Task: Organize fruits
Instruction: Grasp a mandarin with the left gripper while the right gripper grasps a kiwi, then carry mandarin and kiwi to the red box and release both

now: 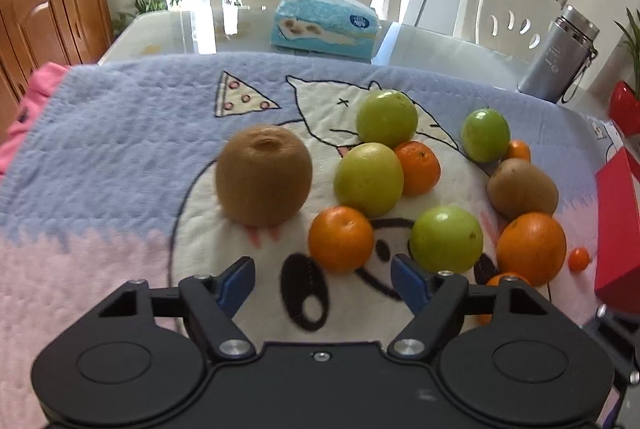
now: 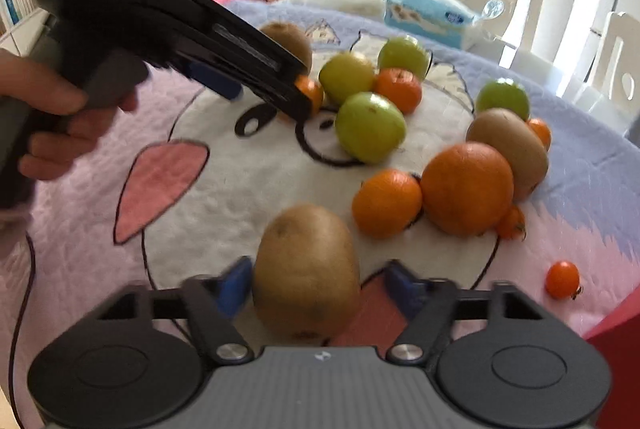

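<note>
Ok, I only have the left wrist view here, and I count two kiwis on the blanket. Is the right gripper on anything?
Observer: A third kiwi stands between the right gripper's fingers. A gap shows beside one pad, so no grip yet.
Operator: Any small fruit I miss? I see one cherry tomato.
Observer: A second cherry tomato lies alone on the blanket, apart from the pile.
Operator: What holds my gripper?
Observer: A bare hand around the left gripper's handle.
</note>
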{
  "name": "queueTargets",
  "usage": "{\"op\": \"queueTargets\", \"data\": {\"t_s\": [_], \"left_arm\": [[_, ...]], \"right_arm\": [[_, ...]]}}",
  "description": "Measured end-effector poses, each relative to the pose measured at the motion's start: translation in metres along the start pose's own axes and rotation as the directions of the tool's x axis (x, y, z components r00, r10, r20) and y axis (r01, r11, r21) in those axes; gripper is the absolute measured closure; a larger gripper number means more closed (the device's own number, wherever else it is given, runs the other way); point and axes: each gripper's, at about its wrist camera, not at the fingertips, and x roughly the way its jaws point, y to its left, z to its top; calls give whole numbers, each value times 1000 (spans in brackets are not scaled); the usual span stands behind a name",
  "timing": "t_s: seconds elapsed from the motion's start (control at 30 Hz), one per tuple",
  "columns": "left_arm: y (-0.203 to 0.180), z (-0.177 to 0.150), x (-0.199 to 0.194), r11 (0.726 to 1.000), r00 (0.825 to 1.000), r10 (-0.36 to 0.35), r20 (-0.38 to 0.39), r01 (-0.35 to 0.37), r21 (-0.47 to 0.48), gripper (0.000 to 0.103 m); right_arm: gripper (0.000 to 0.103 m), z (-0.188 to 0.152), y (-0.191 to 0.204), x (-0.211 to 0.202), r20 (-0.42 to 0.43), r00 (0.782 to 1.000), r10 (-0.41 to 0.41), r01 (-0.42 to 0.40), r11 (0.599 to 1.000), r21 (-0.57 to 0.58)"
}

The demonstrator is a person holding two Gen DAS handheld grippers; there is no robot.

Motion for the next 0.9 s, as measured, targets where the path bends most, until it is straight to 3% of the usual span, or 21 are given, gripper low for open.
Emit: {"op": "queueTargets", "data": {"t_s": [0.23,0.27,0.3,0.33,0.53,0.67,0.9], "left_arm": [[-2,8,18,1000,999,8,32,-8,-3,31],[-2,8,18,1000,999,12,45,-13,8,35],[-3,7,17,1000,998,0,61,-2,21,53],[-3,5,16,999,997,-27,72,25,23,58],[-8,1,3,999,997,-14,73,11,38,58],[-19,-2,-18,998,993,-12,117,5,60,58],[-50,7,-47,995,984,-49,173,34,93,58]], "right_arm": [[51,4,-13,-3,16,997,75,-76,996,52],[51,4,-15,-3,19,996,82,-83,994,65],[51,3,-17,-3,23,996,89,-91,993,79],[51,3,-19,-3,28,995,98,-100,990,95],[52,0,-27,-10,45,991,126,-132,980,149],[52,-4,-34,-24,80,988,136,-148,973,177],[52,-8,-55,-81,215,972,92,-140,964,225]]}}
